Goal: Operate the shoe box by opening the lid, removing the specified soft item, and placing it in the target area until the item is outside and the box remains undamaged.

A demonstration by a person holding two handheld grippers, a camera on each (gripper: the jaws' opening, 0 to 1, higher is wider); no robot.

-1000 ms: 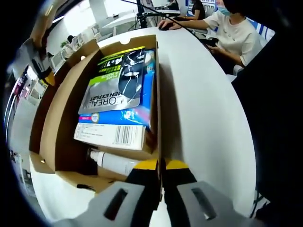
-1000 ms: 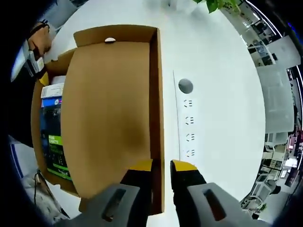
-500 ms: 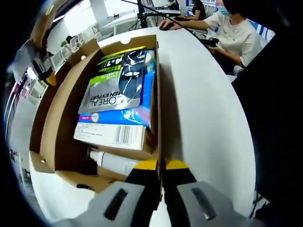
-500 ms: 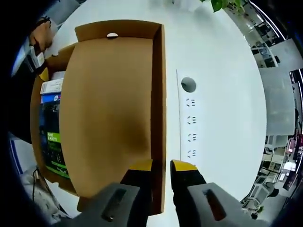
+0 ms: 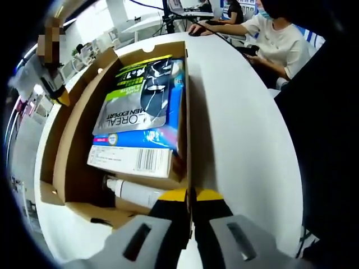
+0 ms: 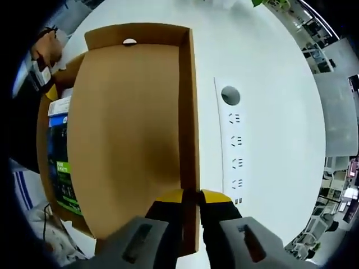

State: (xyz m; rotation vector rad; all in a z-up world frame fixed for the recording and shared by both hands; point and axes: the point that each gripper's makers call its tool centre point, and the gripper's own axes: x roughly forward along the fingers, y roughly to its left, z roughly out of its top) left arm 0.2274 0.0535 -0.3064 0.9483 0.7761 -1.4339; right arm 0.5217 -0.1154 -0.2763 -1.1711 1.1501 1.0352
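Note:
The brown shoe box lies open on the white table. Inside it a blue and silver "Men Expert" package rests on top of a white bottle. My left gripper is shut on the top edge of the box's right side wall. The lid stands swung up, its plain inside facing the right gripper view. My right gripper is shut on the lid's rim wall. The package peeks out left of the lid. The right gripper also appears at the lid's far edge in the left gripper view.
A power strip with several sockets is set into the table right of the lid. A person in a white shirt sits at the far end of the table, hand on a mouse. Bare tabletop runs along the box's right side.
My right gripper's jaws have closed from a gap onto the lid's rim wall. The lid has shifted slightly. My left gripper and the box's contents have not moved.

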